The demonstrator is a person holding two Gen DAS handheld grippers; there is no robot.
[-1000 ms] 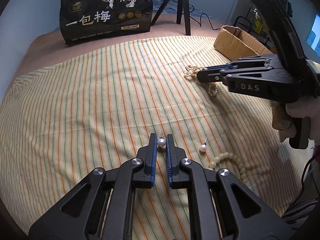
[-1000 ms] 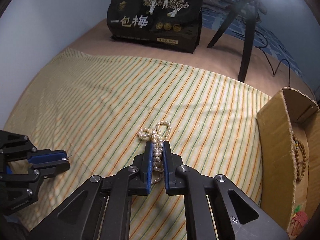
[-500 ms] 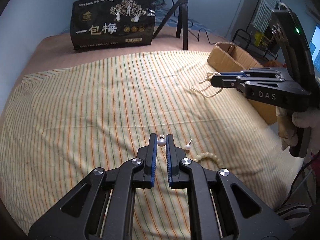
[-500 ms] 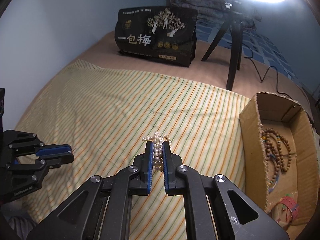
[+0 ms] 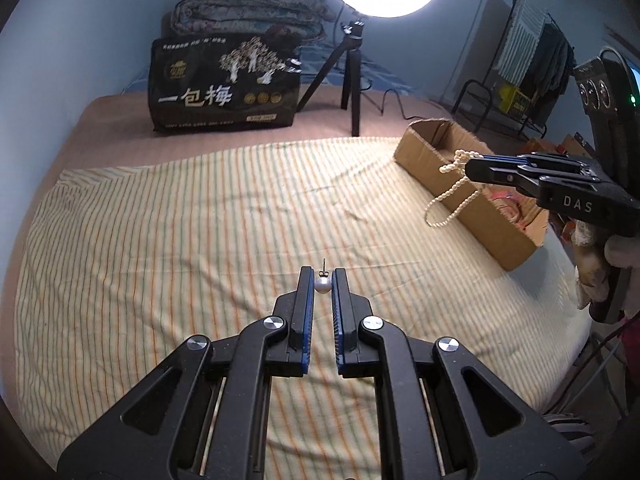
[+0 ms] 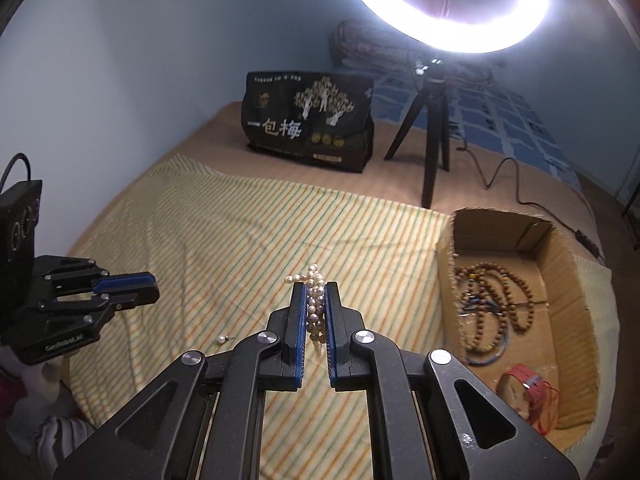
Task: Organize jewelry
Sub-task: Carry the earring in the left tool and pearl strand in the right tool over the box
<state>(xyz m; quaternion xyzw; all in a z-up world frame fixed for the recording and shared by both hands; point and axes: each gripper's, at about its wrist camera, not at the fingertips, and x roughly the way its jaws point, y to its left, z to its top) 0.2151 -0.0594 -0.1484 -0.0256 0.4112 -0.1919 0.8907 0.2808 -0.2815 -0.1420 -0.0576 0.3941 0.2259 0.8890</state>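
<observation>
Jaws of the left gripper point(image 5: 322, 280) pinch a pearl earring point(image 5: 322, 285) (post pointing up) above the striped cloth point(image 5: 180, 240); the right gripper point(image 6: 313, 300) clamps a pearl necklace point(image 6: 314, 300), dangling beside the cardboard box point(image 6: 568, 280).

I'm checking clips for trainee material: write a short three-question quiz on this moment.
1. True or false: the left tongs hold a pearl earring clear of the striped cloth.
2. What hangs from the right tongs? A) wooden beads B) pearl necklace C) red bracelet
3. Fill in: one pearl stud lies on the cloth; the wooden bead strand lies in the ____.

Key: 1 true; 2 B; 3 cardboard box.
</observation>
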